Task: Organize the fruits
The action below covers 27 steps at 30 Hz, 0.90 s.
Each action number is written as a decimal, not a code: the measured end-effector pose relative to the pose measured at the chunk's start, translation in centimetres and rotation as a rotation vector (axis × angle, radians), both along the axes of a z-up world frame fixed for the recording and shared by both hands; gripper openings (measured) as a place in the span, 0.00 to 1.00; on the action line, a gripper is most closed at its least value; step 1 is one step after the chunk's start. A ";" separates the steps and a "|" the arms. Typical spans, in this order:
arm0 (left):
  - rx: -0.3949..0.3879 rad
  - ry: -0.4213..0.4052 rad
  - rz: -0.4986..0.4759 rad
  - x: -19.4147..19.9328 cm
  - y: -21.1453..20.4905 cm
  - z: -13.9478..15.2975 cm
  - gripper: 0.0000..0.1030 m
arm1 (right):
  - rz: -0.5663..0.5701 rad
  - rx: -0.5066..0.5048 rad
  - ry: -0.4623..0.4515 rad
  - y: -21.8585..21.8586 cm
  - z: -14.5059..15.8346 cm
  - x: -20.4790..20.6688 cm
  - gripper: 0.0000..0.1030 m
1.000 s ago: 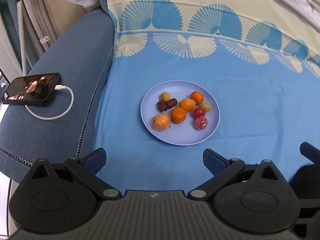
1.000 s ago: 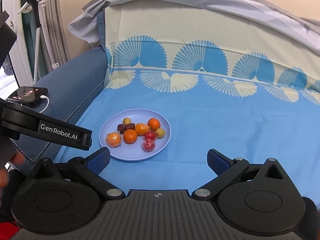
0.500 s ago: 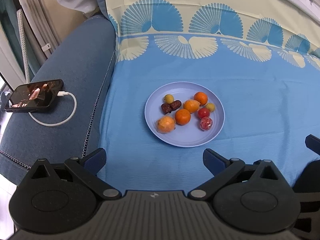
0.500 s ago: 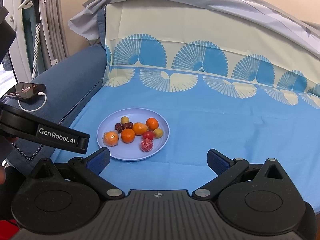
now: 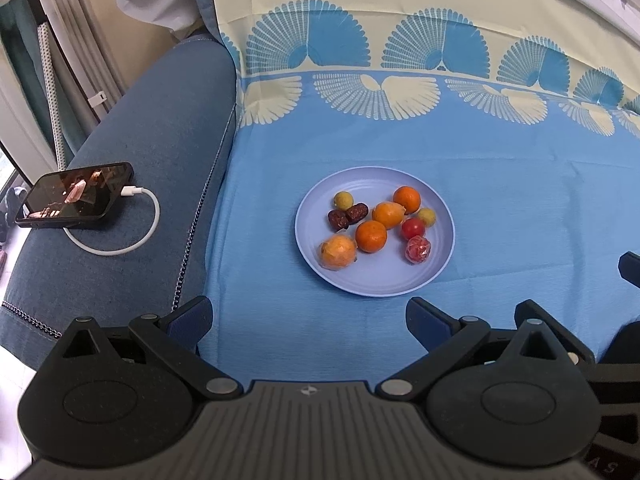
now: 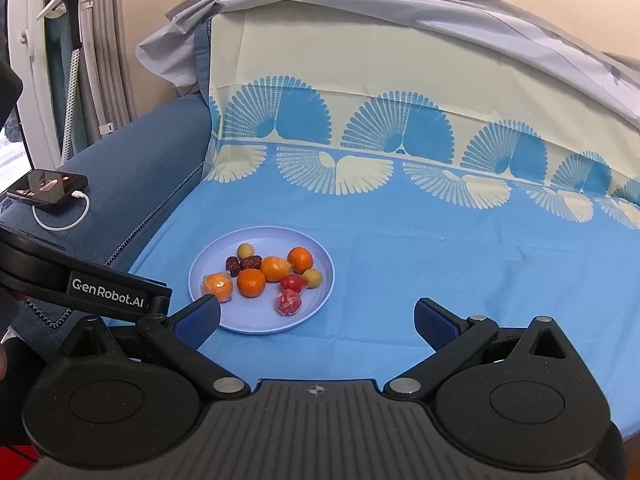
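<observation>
Since the earlier frames the plate (image 5: 436, 276) has slid right and lower in the left wrist view; phone (image 5: 76, 195) shifted rightward too. Plate, pale lavender, sits centre frame on the blue sheet (image 5: 520, 208), holding the fruits (image 5: 371, 236): oranges, dates, red and yellow-green pieces. Left tongs (image 5: 309, 316) and right tongs (image 6: 317, 320) spread wide, empty. Only the right view shows the left unit's "GenRobot.AI" bar (image 6: 108, 296), lower left.

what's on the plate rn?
On the plate: two bare oranges, two plastic-wrapped orange fruits, two dark dates, two small yellow fruits, a red tomato, a wrapped red fruit. Under the pieces is hidden.
</observation>
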<state>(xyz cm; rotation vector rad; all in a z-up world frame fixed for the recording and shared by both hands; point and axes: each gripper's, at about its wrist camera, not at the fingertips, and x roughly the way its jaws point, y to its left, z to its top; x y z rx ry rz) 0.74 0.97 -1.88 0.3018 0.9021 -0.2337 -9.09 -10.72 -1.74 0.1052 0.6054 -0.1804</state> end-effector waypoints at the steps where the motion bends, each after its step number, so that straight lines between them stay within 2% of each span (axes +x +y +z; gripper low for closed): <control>1: -0.002 0.002 0.001 0.0 0.0 0.0 1.00 | 0.003 0.000 0.001 0.0 0.0 0.0 0.99; 18: 0.004 -0.020 0.002 0.0 0.3 0.2 1.00 | 0.000 -0.011 0.008 0.1 0.0 0.3 0.99; 27: -0.004 0.003 0.022 0.6 0.4 -0.1 1.00 | -0.001 -0.022 0.019 -0.2 -0.1 0.8 0.99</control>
